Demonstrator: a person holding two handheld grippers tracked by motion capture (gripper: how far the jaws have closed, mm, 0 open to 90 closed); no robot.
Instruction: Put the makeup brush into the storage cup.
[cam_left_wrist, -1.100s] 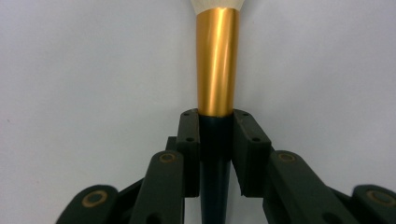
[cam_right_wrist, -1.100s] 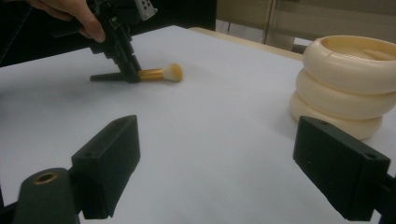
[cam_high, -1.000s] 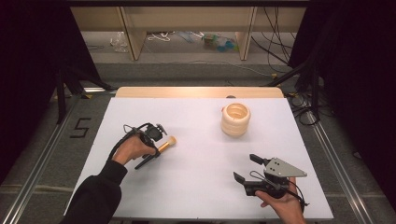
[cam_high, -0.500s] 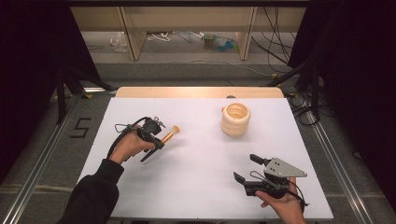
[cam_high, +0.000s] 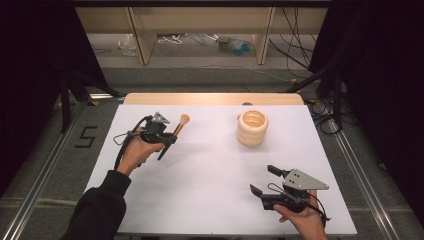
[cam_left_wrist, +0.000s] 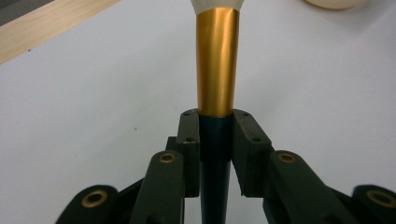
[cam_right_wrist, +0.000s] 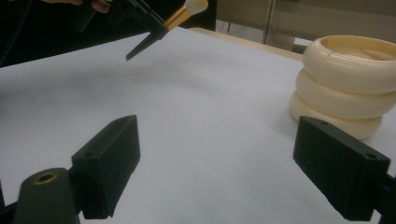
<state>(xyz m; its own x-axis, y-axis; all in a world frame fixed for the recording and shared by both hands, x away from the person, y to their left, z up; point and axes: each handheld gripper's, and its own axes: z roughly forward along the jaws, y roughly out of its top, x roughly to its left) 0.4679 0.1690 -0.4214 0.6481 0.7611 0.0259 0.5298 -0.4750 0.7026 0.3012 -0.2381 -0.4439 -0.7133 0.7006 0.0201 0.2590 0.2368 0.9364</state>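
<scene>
While clamped in the left tool (cam_left_wrist: 215, 135), makeup brush (cam_left_wrist: 217, 65) points forward, right tool (cam_right_wrist: 229, 163) released.

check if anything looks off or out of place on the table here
Nothing stands out. The left tool grips a makeup brush squarely by its dark handle, raised off the white table. The cream ringed holder stands upright, with no visible damage or spill. The right tool is open.
</scene>
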